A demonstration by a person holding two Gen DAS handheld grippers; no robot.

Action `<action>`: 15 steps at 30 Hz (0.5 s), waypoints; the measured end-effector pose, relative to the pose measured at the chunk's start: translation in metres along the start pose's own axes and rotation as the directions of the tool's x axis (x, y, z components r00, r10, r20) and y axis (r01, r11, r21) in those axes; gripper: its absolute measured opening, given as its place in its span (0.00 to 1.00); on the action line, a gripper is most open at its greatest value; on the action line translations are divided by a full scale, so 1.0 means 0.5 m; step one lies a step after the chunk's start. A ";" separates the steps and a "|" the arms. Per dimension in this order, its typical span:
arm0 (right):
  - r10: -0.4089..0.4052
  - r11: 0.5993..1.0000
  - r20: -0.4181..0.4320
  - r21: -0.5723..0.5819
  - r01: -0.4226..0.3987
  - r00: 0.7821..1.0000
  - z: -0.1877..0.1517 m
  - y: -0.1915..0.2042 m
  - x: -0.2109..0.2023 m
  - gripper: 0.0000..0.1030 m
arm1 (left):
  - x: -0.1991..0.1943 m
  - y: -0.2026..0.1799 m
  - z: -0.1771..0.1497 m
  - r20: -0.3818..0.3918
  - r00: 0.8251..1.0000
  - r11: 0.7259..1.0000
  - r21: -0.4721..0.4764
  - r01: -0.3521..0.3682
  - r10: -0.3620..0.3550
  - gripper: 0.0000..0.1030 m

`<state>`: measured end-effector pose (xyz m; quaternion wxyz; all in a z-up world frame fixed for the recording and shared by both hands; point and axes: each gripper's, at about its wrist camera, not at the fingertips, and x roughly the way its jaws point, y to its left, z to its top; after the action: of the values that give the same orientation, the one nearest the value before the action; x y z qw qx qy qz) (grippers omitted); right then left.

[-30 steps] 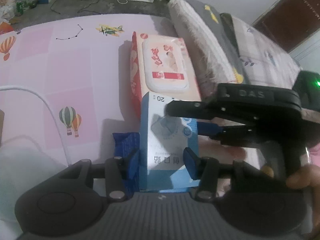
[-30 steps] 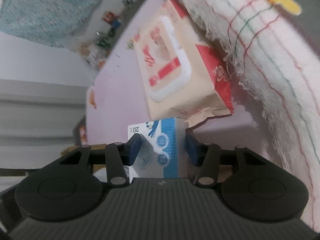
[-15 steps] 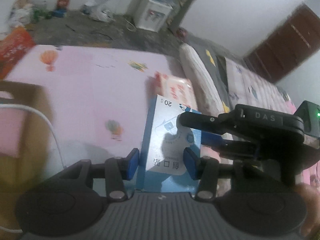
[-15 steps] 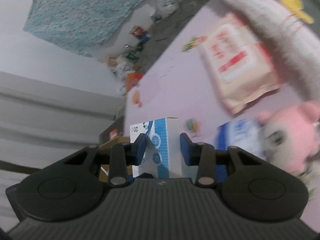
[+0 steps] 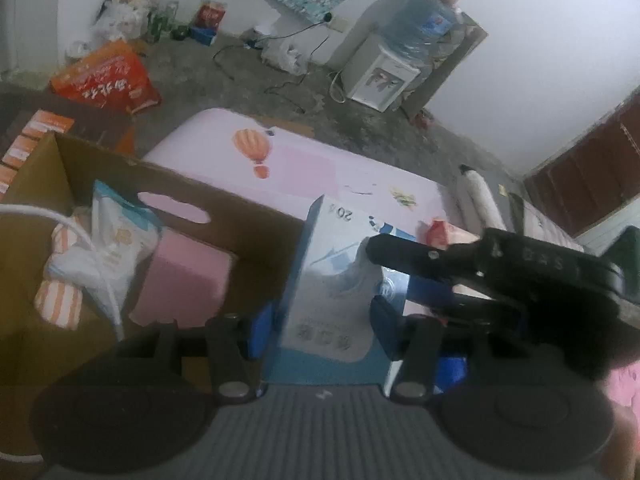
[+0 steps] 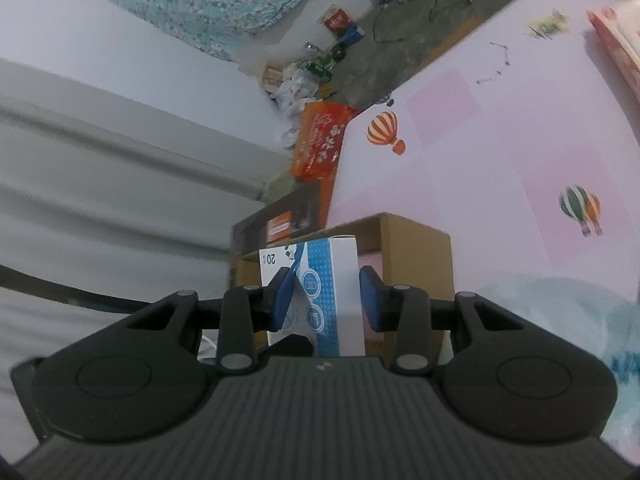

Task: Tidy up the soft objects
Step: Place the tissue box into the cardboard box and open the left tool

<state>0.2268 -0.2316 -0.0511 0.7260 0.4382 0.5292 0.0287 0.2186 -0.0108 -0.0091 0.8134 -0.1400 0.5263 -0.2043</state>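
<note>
Right gripper [image 6: 326,298] with blue pads clamped on an upright blue-and-white box [image 6: 320,280], open cardboard box [image 6: 416,240] just beyond it, pink balloon-print mat [image 6: 500,140] to the right, orange package [image 6: 320,140] far behind

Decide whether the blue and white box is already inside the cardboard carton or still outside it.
Outside. The blue and white box is held between both grippers' fingers, beside the cardboard carton, whose wall stands left of it.

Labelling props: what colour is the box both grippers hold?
The box is blue and white; clearest in the right wrist view.
</note>
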 end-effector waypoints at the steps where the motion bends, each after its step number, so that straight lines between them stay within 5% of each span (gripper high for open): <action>1: -0.017 1.000 0.004 -0.008 0.017 1.000 -0.003 0.008 0.015 0.33 | 0.015 0.019 0.003 -0.008 1.000 1.000 -0.004 0.003 -0.003 0.50; 6: -0.117 0.988 0.047 -0.100 0.122 0.992 -0.019 0.047 0.075 0.32 | 0.087 0.100 0.001 -0.076 0.997 0.997 -0.078 0.005 -0.011 0.50; 15: -0.127 0.989 0.079 -0.067 0.132 0.989 -0.026 0.018 0.069 0.33 | 0.128 0.130 -0.028 -0.118 0.993 0.996 -0.090 -0.014 0.003 0.50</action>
<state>0.2355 -0.2009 -0.0715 0.7609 0.3772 0.5278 -0.0158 0.2410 0.0156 -0.0946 0.7748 -0.1622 0.5825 -0.1847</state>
